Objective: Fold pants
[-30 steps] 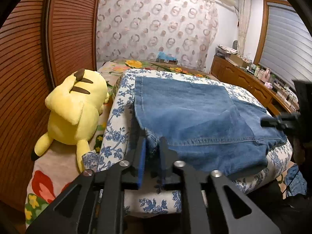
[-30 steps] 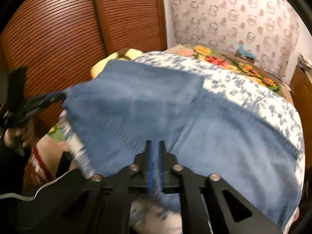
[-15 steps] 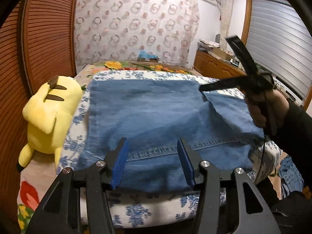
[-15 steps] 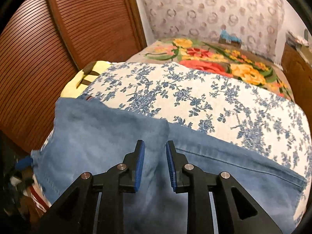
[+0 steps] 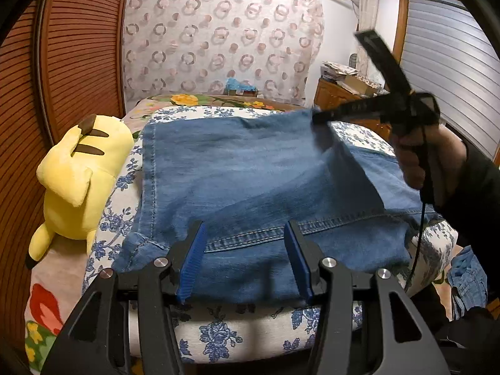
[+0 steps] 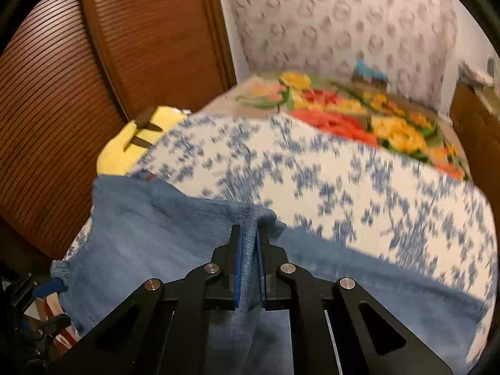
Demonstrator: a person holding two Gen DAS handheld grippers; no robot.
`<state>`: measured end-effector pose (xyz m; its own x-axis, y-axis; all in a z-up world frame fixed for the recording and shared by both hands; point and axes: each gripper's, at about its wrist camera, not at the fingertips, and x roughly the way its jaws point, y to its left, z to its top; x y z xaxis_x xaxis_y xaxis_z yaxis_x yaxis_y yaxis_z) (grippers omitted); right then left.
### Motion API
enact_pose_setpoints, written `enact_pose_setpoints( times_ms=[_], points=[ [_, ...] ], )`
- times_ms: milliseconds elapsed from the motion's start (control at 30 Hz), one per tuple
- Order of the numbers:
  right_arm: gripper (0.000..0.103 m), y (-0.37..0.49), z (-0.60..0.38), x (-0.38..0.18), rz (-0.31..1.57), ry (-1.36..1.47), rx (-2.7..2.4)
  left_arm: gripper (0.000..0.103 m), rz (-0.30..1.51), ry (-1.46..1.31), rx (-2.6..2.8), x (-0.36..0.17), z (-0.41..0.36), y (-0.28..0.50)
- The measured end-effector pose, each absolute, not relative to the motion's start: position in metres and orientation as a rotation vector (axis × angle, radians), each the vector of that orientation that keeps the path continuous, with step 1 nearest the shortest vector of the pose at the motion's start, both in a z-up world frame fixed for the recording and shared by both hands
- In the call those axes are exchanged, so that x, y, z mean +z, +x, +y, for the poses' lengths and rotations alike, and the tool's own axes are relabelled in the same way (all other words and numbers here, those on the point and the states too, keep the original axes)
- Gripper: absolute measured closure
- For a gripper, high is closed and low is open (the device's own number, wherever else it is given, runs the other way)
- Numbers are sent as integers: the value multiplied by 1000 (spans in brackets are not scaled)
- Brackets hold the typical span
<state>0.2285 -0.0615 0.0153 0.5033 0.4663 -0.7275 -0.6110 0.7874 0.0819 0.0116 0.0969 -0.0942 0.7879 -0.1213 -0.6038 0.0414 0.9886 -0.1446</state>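
Observation:
Blue denim pants (image 5: pixel 250 181) lie folded on a floral blue-and-white cushion (image 5: pixel 225 334). My left gripper (image 5: pixel 245 250) is open and empty, its blue-padded fingers over the near seam of the pants. My right gripper (image 6: pixel 249 243) is shut on a pinched fold at the far corner of the pants (image 6: pixel 162 237) and lifts it. In the left wrist view the right gripper (image 5: pixel 315 118) holds that corner raised at the far right.
A yellow plush toy (image 5: pixel 78 175) lies left of the cushion beside the brown slatted door (image 5: pixel 75 62). A flowered bedspread (image 6: pixel 359 115) lies beyond. A wooden dresser (image 5: pixel 340 97) stands at the right. More denim (image 5: pixel 468 275) lies low at the right.
My left gripper let go of the near pants edge and opened. My right gripper moved to the far corner, shut on the denim there and lifted it.

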Motion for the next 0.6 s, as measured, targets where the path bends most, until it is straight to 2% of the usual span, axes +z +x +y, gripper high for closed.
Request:
enact_pose_setpoints(
  times_ms=[300,600],
  points=[
    [97,191,-49,67,620,-281,726,51,664,-113,-111,-97,86,12],
    [97,162,-35,99,508,-352,772,51,672,-105,-114,-101,86,11]
  ],
)
